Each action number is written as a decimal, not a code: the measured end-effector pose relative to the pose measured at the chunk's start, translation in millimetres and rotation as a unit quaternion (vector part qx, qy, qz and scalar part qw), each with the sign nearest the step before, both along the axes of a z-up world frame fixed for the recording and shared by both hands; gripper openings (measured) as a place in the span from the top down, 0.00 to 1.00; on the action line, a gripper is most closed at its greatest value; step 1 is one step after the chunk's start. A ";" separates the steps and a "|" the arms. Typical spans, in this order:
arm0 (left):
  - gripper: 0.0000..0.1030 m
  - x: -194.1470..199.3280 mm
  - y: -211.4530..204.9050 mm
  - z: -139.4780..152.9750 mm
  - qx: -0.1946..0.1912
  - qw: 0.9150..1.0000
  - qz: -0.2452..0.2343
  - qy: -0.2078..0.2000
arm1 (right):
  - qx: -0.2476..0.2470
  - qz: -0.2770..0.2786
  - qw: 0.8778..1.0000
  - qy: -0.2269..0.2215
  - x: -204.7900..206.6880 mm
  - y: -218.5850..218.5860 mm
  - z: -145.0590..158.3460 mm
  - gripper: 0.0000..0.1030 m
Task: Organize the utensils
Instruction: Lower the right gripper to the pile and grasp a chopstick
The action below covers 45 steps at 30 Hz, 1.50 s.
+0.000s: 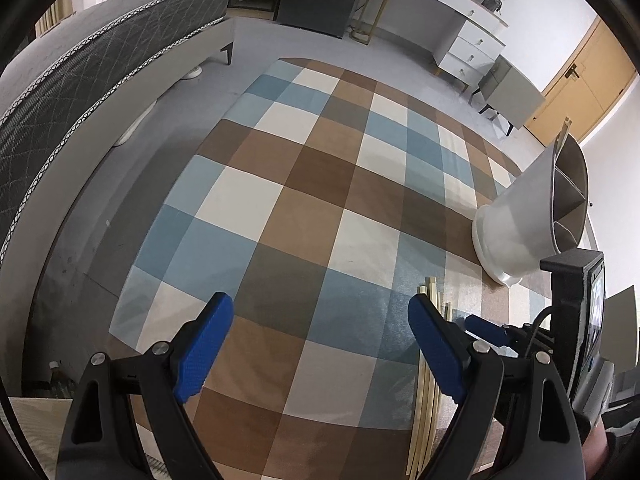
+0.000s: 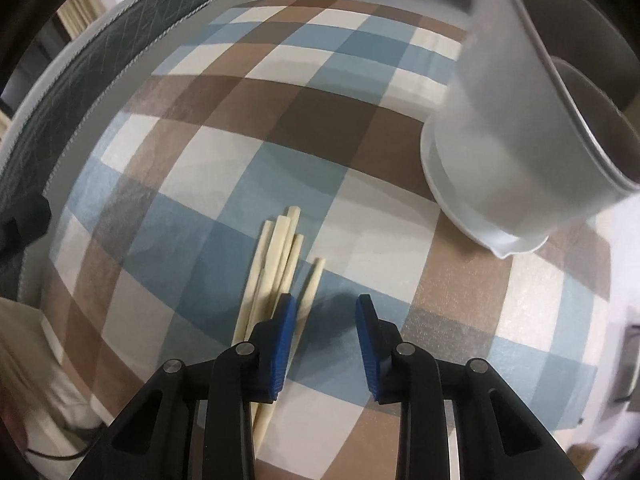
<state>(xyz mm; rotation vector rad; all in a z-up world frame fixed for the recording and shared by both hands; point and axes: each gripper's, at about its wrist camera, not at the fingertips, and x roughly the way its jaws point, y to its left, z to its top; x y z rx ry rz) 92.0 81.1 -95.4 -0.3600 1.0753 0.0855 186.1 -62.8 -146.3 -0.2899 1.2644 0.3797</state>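
Observation:
Several pale wooden chopsticks (image 2: 276,264) lie in a loose bundle on the checked tablecloth (image 2: 224,136). My right gripper (image 2: 326,304) is open and empty, hovering just above and right of the bundle; its left finger overlaps the sticks. A grey utensil holder (image 2: 516,128) with inner dividers stands on a white base at the right. In the left wrist view, my left gripper (image 1: 320,312) is open and empty over the cloth; the chopsticks (image 1: 430,292) lie under its right finger, the holder (image 1: 524,208) is at right, and the right gripper (image 1: 486,330) shows beside it.
The table carries a blue, brown and white checked cloth (image 1: 312,184). A grey bed (image 1: 80,80) runs along the left. A white dresser (image 1: 452,24) and a wooden door (image 1: 580,80) are at the back right.

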 end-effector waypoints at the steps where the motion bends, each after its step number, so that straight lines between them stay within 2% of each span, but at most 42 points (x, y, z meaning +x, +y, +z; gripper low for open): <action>1: 0.17 -0.4 0.9 0.2 -0.001 1.000 0.001 0.000 | -0.002 0.000 1.000 -0.001 0.3 0.6 0.2 0.71; 6: 0.17 -1.3 7.6 -0.8 0.006 1.000 0.015 0.002 | -0.011 -0.009 1.000 -0.007 2.9 5.7 3.5 0.73; 11: 0.17 -0.1 21.7 -12.3 0.005 0.999 0.034 0.023 | -0.002 -0.009 1.000 -0.019 3.2 12.4 4.5 0.85; 13: 0.17 -0.3 25.8 -16.2 0.007 0.999 0.040 0.030 | 0.005 0.001 1.000 -0.024 2.6 13.6 3.5 0.95; 15: 0.17 -0.2 27.7 -18.7 0.011 0.998 0.044 0.036 | 0.009 0.008 0.999 -0.035 -0.3 11.9 4.1 0.96; 20: 0.17 0.3 22.9 -21.7 0.022 0.998 0.040 0.040 | 0.077 -0.044 0.995 -0.039 -0.8 -6.3 7.5 0.97; 28: 0.17 2.4 -0.3 -18.9 0.056 0.998 0.003 0.034 | 0.164 -0.105 0.978 -0.073 -6.5 -54.2 37.6 0.97; 38: 0.17 5.8 -39.5 -13.4 0.102 0.994 -0.041 0.019 | 0.234 -0.138 0.957 -0.105 -19.4 -88.7 58.5 0.97; 45: 0.17 17.0 -59.6 -22.4 0.093 0.993 -0.063 0.042 | 0.261 -0.153 0.943 -0.136 -26.9 -108.1 72.5 0.97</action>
